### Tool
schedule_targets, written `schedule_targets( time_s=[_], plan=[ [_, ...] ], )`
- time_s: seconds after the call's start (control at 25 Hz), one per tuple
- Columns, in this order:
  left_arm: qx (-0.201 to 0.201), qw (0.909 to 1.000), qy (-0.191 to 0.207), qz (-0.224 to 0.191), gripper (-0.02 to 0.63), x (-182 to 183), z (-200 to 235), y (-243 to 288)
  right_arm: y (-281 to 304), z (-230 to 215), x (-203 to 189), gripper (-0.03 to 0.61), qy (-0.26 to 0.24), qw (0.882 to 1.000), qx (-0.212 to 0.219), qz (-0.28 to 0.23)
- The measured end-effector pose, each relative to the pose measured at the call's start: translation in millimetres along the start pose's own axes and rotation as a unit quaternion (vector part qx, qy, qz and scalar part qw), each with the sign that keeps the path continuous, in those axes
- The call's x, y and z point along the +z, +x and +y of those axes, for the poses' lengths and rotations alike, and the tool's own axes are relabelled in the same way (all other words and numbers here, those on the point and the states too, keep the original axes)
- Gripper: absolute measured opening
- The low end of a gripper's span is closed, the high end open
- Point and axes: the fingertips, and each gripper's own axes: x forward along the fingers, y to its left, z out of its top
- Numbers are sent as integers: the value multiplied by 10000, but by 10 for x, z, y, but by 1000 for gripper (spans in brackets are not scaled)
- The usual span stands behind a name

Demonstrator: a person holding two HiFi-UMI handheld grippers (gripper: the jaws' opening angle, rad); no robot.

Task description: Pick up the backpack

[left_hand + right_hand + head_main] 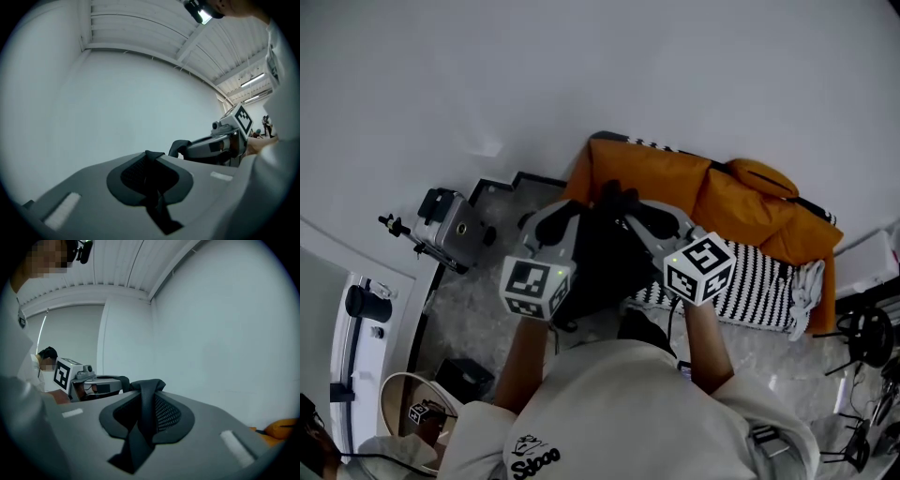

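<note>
A black backpack (602, 255) hangs in front of the person, held up between both grippers. My left gripper (567, 216) is shut on one black shoulder strap (154, 192), which runs down between its jaws. On the other strap (143, 416) my right gripper (628, 214) is shut. In the left gripper view the right gripper (220, 143) shows with a strap loop at its tip. The right gripper view shows the left gripper (86, 380) alongside. Both point roughly level at a pale wall. Most of the bag is hidden behind the grippers.
Behind the backpack stands an orange sofa (675, 178) with an orange cushion (764, 178) and a black-and-white striped blanket (759, 281). A grey device on a stand (450, 225) sits at the left, a black box (464, 380) on the floor, tripods (862, 333) at the right.
</note>
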Motion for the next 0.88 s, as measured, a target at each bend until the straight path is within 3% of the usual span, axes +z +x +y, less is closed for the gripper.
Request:
schedule_targets(
  time_s=[0.36,0.88],
  plan=[
    [206,9994,270,-101,12,340,251,-187,131,264,353,74,-271,9988,294,-294],
    [269,9985,394,-253,12,590,462,-212,277,316,596,72,-456,9969,368,-520]
  ],
)
